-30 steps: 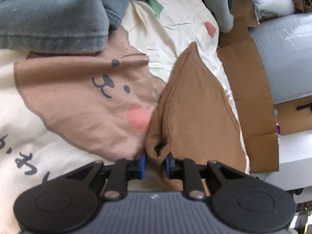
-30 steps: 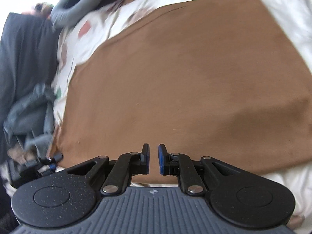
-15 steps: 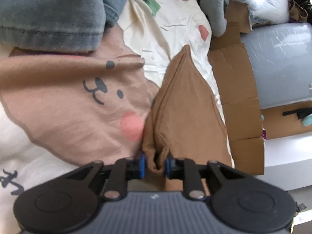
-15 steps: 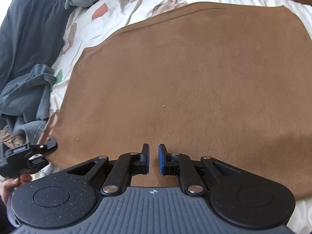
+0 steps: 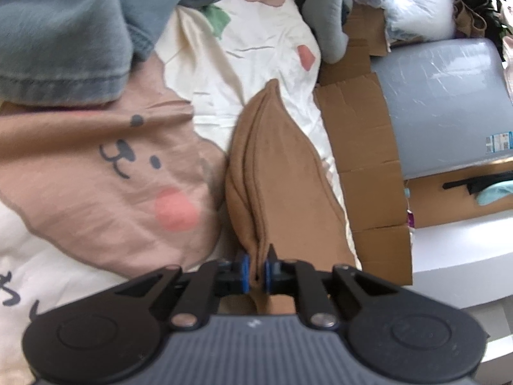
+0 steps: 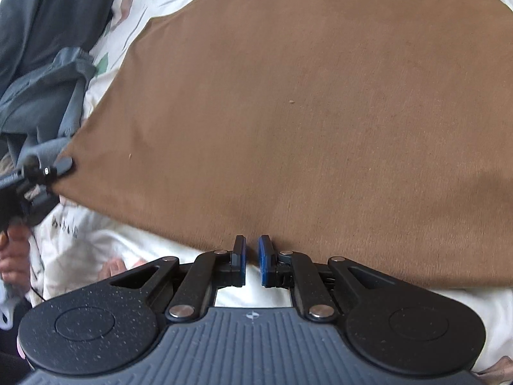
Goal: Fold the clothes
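A brown garment (image 5: 282, 173) lies on the bed. Seen edge-on in the left wrist view, it runs away from me in doubled layers. My left gripper (image 5: 256, 271) is shut on its near corner, with the cloth bunched between the blue pads. In the right wrist view the same brown garment (image 6: 304, 112) spreads wide and flat. The left gripper (image 6: 48, 170) holds its left corner there. My right gripper (image 6: 251, 256) sits at the garment's near edge, its jaws nearly together with a thin slit and no cloth in it.
A cream bedsheet with a bear print (image 5: 105, 166) covers the bed. Blue-grey clothes (image 5: 61, 32) are heaped at the far left, also in the right wrist view (image 6: 38, 89). Flattened cardboard (image 5: 362, 147) and a wrapped grey mattress (image 5: 449, 102) border the right. A hand (image 6: 12, 256) holds the left gripper's handle.
The right gripper has drawn back, so the garment's near edge now lies at its fingertips. The left gripper kept its hold, and the held corner has risen in the right wrist view.
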`<state>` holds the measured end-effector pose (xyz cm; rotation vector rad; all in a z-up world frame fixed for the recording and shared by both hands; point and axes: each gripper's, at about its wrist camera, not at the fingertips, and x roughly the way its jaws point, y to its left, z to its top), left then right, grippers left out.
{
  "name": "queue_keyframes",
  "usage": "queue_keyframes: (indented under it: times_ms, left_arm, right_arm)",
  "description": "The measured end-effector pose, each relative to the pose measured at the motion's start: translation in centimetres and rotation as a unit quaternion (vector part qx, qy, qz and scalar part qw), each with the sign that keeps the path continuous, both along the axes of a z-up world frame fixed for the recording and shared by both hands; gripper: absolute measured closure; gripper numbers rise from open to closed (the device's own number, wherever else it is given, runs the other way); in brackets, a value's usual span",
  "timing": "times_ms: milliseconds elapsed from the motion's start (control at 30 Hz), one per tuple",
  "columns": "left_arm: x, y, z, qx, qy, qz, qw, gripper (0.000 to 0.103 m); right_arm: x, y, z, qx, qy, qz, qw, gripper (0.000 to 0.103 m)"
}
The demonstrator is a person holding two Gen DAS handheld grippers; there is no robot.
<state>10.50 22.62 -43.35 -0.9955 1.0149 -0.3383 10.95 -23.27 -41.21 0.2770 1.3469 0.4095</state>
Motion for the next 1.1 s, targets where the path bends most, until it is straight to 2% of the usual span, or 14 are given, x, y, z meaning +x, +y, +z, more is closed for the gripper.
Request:
queue_keyframes:
  times_ms: [233,367,767,1100]
  left_arm:
    - [0.3,-0.5,0.9,-0.005,-0.008,-0.003,0.9999,0.094]
    - [0.3,-0.4,0.9,-0.003,-0.008,-0.005,1.0000,0.094]
    - [-0.3,0.3,-0.5,-0.001,0.020,0.012,0.9997,0.094]
    - [-0.3,0.1,-0.4,-0.007,0.017,0.012,0.9998,0.094]
  right_arm:
    - [1.4,0.6,0.1,-0.009,-0.013,-0.005,1.000,0.096]
    - [3.2,0.9,0.0,-0.021,-0.038,-0.007,0.999,0.095]
    - [9.3,-0.7,-0.8,-0.052,-0.078,-0.055,0.994,0.093]
    - [14.4,-0.4,-1.1,-0.053,-0.093,-0.089,0.990,0.093]
